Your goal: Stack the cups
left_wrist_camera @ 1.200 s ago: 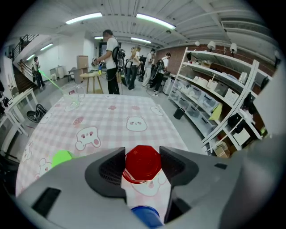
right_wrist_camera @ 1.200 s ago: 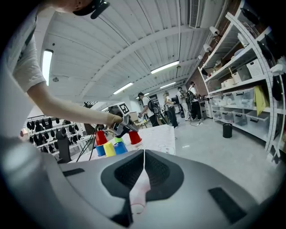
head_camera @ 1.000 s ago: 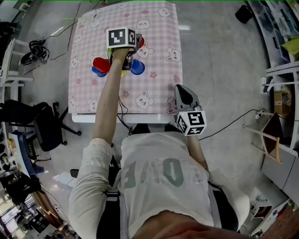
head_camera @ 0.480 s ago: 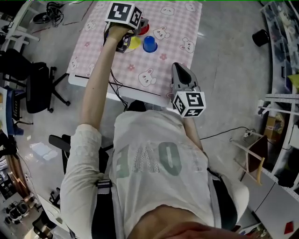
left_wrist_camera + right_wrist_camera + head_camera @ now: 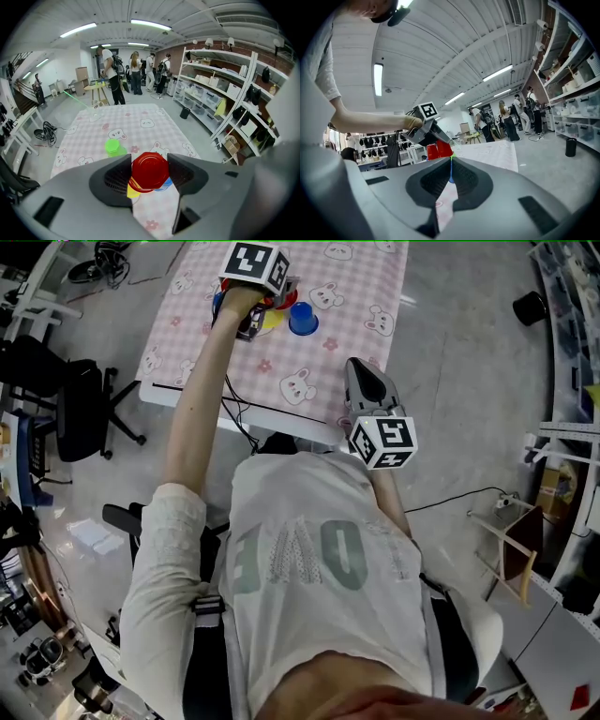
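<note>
My left gripper (image 5: 265,298) reaches over the pink checked table (image 5: 323,371). In the left gripper view the left gripper (image 5: 150,161) is shut on a red cup (image 5: 150,171), held upside down with its base toward the camera. Just under it stand a yellow cup (image 5: 132,191) and a blue cup (image 5: 164,186), and a green cup (image 5: 112,146) stands farther off. The head view shows the blue cup (image 5: 302,320) right of the yellow cup (image 5: 271,321). My right gripper (image 5: 356,371) hangs at the table's front edge, shut and empty. The right gripper view shows the red cup (image 5: 443,148) in the left gripper (image 5: 427,132).
An office chair (image 5: 80,413) stands left of the table, and a black bin (image 5: 530,307) is on the floor to the right. Storage shelves (image 5: 225,93) line the right wall and several people (image 5: 136,70) stand beyond the table's far end.
The head view has swung, so the table now sits higher in the picture. My left gripper has shifted across the table among the cups. The right gripper has risen slightly by the front edge.
</note>
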A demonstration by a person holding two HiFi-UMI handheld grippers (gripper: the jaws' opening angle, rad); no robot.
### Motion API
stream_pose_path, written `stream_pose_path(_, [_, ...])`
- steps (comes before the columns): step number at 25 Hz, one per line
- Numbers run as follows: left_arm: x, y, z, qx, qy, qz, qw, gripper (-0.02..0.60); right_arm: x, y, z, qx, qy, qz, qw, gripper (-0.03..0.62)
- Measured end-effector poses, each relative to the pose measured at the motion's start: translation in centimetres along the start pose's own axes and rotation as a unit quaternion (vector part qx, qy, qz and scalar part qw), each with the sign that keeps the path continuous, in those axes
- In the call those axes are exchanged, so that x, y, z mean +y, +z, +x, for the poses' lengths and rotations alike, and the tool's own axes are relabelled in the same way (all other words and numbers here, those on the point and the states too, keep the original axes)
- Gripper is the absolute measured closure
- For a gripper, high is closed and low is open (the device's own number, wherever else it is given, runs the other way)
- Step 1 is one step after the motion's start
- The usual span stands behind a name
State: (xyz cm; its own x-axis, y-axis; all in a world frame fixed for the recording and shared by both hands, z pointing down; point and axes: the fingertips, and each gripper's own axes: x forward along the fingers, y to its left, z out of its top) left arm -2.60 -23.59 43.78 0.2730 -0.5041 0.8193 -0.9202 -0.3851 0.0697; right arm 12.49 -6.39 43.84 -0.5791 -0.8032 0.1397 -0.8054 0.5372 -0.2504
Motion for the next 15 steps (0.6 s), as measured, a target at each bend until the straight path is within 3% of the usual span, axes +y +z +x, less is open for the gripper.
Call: stream_pose_path(15, [-0.3, -2.0, 1.2, 0.026, -0.010, -0.003, 0.9996, 0.325, 0.1, -0.3, -0.1, 0.005, 0.003, 0.002, 1.000, 0.563])
